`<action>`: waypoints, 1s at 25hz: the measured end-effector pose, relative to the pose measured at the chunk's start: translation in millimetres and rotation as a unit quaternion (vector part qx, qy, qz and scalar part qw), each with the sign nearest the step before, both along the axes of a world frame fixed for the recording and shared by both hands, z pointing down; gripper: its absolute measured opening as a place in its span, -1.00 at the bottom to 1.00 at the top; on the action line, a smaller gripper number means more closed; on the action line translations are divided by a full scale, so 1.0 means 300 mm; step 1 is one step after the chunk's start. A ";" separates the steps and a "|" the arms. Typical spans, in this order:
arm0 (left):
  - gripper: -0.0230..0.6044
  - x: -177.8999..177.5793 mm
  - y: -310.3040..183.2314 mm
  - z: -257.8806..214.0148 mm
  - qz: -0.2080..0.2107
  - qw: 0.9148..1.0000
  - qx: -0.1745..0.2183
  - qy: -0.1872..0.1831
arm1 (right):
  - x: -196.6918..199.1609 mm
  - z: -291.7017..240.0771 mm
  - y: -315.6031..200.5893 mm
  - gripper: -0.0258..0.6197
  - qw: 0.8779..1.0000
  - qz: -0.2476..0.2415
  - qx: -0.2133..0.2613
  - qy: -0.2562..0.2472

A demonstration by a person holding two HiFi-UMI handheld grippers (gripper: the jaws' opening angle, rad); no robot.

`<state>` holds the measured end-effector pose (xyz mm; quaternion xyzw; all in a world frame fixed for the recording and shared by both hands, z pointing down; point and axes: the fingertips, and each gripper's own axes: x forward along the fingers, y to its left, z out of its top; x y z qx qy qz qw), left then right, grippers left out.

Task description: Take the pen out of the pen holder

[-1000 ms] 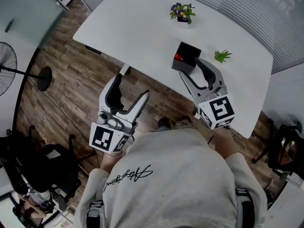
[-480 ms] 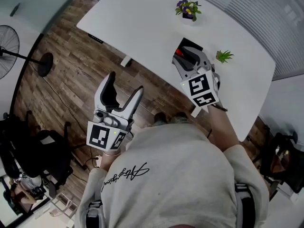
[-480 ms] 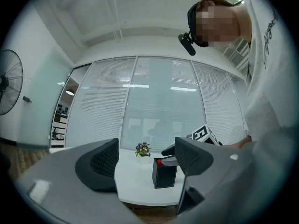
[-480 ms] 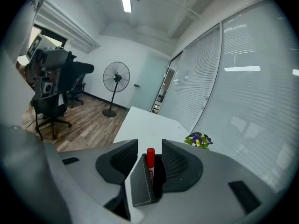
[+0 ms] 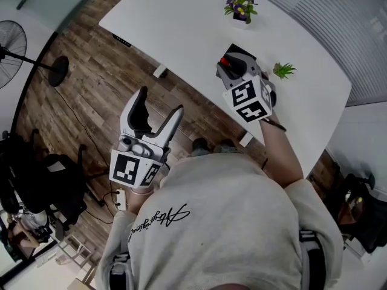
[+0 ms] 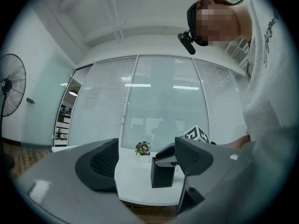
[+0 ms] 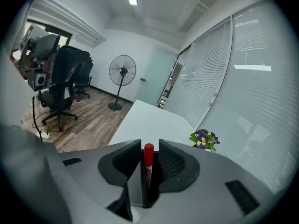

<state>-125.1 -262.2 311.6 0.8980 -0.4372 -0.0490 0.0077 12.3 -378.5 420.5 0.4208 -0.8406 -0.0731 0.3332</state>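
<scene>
Head view: white table (image 5: 169, 23), a person stands at its near edge. The black pen holder (image 5: 245, 52) stands upright about midway across the table. A small green plant (image 5: 282, 70) sits just beside it, and a pot of purple flowers (image 5: 240, 8) stands nearer the far edge.

Right gripper (image 5: 231, 70) is over the holder's mouth, angled down, marker cube facing up. The red pen (image 5: 225, 60) shows at the holder's opening, right at the fingertips.

Right gripper view: the pen (image 7: 148, 160) stands upright between the jaws of the right gripper (image 7: 149, 150), red cap level with the jaw tips. The jaws have just been closing. They are now nearly together round the pen, with a thin dark gap on one side and no firm pinch visible. The pen is not lifted out.

Left gripper (image 5: 157, 110) is held off the table's near edge, above the wood floor (image 5: 91, 95). Left gripper view: the left gripper (image 6: 147, 164) has its jaws wide apart with nothing between them. It looks level toward the table, where the pen holder (image 6: 163, 177) and flowers (image 6: 142, 148) show beyond the gap.
</scene>
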 end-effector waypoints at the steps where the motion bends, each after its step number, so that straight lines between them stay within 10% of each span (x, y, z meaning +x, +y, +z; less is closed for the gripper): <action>1: 0.21 0.004 0.002 -0.001 -0.001 1.000 0.000 -0.002 | -0.002 0.002 -0.004 -0.55 1.000 -0.003 -0.003 -0.002; 25: 0.21 0.055 0.005 -0.010 -0.017 1.000 -0.005 -0.007 | -0.010 0.017 -0.005 -0.72 0.999 -0.029 -0.028 -0.010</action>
